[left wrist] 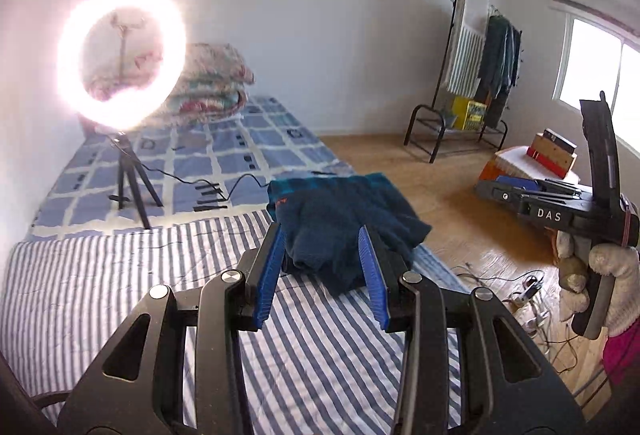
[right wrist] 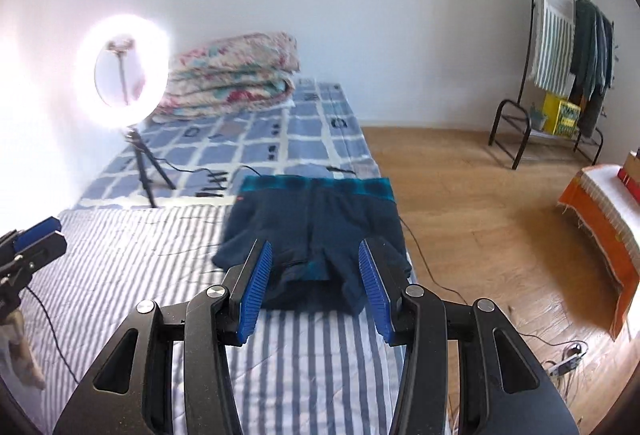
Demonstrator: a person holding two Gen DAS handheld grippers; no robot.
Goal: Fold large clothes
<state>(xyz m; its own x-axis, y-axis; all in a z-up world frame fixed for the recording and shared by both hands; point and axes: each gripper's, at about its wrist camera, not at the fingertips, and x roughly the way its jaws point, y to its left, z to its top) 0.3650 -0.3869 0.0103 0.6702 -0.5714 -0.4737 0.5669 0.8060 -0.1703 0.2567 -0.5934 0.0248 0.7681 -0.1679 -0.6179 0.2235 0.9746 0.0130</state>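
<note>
The garment (right wrist: 316,231) — dark blue, with a teal band along its far edge — lies folded into a compact bundle on the striped sheet (right wrist: 132,259), near the bed's right edge. It is touched by neither tool.

The left gripper (left wrist: 325,277) is held above the sheet with its blue pads apart and nothing between them; the garment is only seen beyond the gap, not clamped. The right gripper (right wrist: 316,289) is held the same way — jaws parted, empty, aimed down toward the bundle from above. In the left view, the right gripper's body is seen off to the side, carried in a gloved hand (left wrist: 612,275) over the floor.

Both tools are judged to be clear of the cloth because the fold looks finished: the edges are stacked and the sleeves tucked under, so nothing more needs pinning. The bundle is probably left close to the bed's edge for easy reach.

A ring light (right wrist: 124,71) on a tripod stands on the checked cover further back, its cable trailing toward the garment; a snag there is possible if the bundle is dragged.
</note>
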